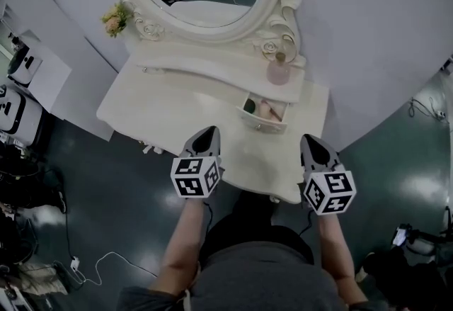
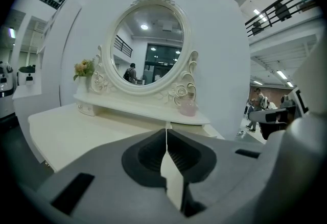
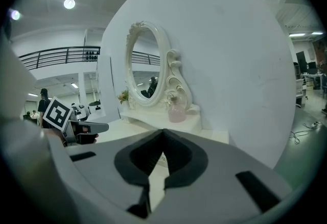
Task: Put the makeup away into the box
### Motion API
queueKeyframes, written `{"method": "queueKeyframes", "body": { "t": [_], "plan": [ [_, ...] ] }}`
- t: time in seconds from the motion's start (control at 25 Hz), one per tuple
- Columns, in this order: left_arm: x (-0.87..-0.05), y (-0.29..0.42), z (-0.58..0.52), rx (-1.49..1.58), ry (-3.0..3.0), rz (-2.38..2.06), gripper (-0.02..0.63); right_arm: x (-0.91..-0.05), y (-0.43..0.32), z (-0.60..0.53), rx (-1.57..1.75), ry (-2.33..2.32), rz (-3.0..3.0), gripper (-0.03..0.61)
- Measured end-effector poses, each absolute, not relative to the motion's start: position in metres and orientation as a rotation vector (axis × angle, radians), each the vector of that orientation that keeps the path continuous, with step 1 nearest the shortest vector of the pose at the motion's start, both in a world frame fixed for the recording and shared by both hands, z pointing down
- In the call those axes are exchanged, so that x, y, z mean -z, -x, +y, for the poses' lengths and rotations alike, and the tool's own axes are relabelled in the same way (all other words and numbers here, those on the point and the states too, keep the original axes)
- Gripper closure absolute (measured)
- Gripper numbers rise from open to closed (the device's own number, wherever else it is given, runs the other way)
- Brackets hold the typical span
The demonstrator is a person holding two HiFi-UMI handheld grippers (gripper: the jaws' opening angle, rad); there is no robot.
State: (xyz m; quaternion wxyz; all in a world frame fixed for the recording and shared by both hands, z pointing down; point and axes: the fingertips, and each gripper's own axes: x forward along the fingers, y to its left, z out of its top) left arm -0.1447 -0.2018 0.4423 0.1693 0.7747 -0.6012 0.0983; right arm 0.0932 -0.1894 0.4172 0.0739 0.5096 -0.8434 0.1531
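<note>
Left gripper [image 1: 209, 132]: jaws pressed together with nothing between them; it hangs over the near edge of the vanity table [image 1: 177, 105].
Right gripper [image 1: 310, 141]: jaws also meet at the tips and hold nothing; it is level with the left one, well apart on its right.
Box: a small open drawer [image 1: 259, 122] lies ahead, between the two tools and nearer the right one. A green item [image 1: 250, 105] and a pinkish item [image 1: 270, 110] lie inside.
Makeup outside: a pink bottle [image 1: 278, 70] stands upright on the shelf just beyond the drawer, ahead and slightly left of the right gripper.
Step in hand: judged to be a gap between placings, as neither tool carries anything.
Next move: probably the bottle, if it counts as makeup. The right tool would have to spread its jaws, reach past the drawer, take the bottle's body and keep it upright.
Risk: the rounded bottle could slip or tip.
</note>
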Motion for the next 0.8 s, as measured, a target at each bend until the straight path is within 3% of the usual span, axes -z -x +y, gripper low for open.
{"method": "queueKeyframes", "body": {
  "t": [0.8],
  "plan": [
    [-0.4423, 0.1487, -0.2002, -0.249, -2.186, -1.702, 0.601, -0.4139, -0.0868, -0.1921, -0.424, -1.493, -2.547, 0.575]
  ]
}}
